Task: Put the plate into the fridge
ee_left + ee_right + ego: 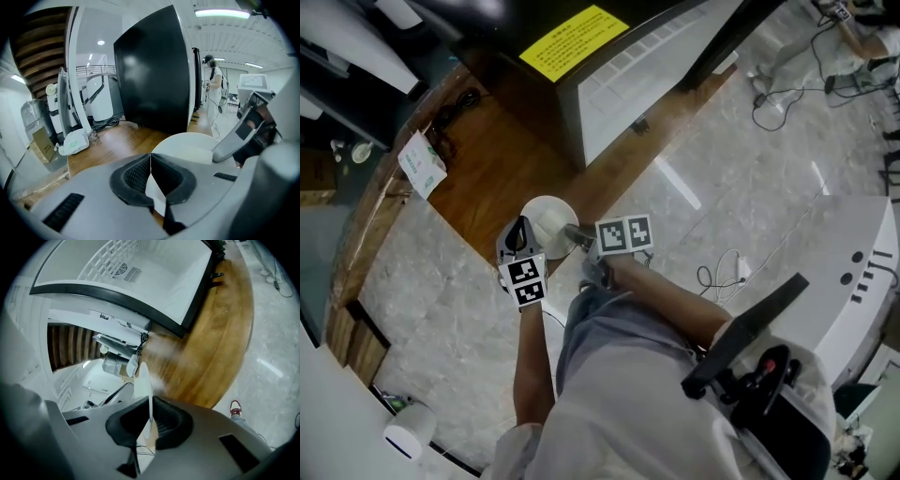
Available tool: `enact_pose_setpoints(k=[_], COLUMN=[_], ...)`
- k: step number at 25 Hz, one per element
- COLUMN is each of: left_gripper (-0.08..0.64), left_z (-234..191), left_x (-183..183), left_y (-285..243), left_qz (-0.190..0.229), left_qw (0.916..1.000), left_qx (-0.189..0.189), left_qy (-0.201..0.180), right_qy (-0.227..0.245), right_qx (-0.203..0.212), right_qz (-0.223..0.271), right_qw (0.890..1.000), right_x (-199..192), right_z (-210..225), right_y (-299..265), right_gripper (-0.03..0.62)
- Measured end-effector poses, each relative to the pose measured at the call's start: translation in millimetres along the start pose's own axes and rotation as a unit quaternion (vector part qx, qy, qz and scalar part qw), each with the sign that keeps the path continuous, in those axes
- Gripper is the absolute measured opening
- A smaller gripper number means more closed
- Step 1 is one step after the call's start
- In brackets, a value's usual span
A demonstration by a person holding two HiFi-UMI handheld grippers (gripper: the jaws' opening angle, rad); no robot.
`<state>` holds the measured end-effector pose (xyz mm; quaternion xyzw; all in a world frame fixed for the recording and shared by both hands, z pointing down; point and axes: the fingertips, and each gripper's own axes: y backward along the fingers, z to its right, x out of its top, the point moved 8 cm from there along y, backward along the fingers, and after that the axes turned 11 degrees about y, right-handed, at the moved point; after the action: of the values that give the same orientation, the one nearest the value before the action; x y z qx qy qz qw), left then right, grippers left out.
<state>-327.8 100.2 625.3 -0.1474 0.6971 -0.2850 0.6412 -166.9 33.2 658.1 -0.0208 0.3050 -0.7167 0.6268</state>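
Plate, round, smooth, white: held just before the open fridge, over the glossy wooden floor. Rim is clamped by left gripper and right gripper, ribbed black pads closed on it.

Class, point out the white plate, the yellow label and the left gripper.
white plate (549, 220), head view, its bare centre.
yellow label (574, 40), head view, the label's middle.
left gripper (150, 161), left gripper view, between its fingertips, shut on the plate's rim.
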Motion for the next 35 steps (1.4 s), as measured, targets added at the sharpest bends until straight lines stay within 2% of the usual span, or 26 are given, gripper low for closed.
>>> enact_pose_setpoints(k=[5, 8, 14, 18, 24, 26, 28, 31, 33, 35], left_gripper=[0.020, 0.020, 0.020, 0.020, 0.020, 0.020, 0.020, 0.020, 0.020, 0.020], left_z=[28, 52, 124, 173, 239, 262, 283, 316, 346, 388], left_x=[5, 11, 23, 41, 74, 87, 100, 111, 133, 177], left_y=[37, 64, 115, 128, 109, 101, 85, 50, 16, -20], left_qz=[0.016, 0.029, 0.065, 0.081, 0.096, 0.101, 0.104, 0.105, 0.111, 0.120], left_qw=[0.9999, 0.9995, 0.9968, 0.9954, 0.9927, 0.9906, 0.9883, 0.9879, 0.9873, 0.9865], left_qx=[0.003, -0.002, -0.005, -0.011, -0.002, -0.001, -0.004, 0.002, 0.017, 0.030], left_qy=[-0.006, 0.013, 0.046, 0.050, 0.074, 0.093, 0.111, 0.114, 0.112, 0.108], right_qy=[-0.017, -0.013, -0.013, -0.021, -0.015, -0.004, 0.011, 0.023, 0.027, 0.031], right_qx=[0.025, 0.036, 0.043, 0.056, 0.074, 0.081, 0.085, 0.092, 0.104, 0.115], right_qz=[0.004, 0.006, 0.011, 0.018, 0.007, -0.002, -0.007, -0.015, -0.020, -0.024], right_qw=[1.000, 0.999, 0.999, 0.998, 0.997, 0.997, 0.996, 0.995, 0.994, 0.993], right_x=[-15, -22, -37, -28, 26, 47, 71, 106, 150, 213], right_z=[-16, -23, -16, -6, 28, 37, 47, 78, 110, 142], right_y=[38, 71, 154, 202, 254, 274, 289, 304, 319, 348], right_gripper=[0.029, 0.029, 0.029, 0.029, 0.029, 0.029, 0.029, 0.029, 0.029, 0.029])
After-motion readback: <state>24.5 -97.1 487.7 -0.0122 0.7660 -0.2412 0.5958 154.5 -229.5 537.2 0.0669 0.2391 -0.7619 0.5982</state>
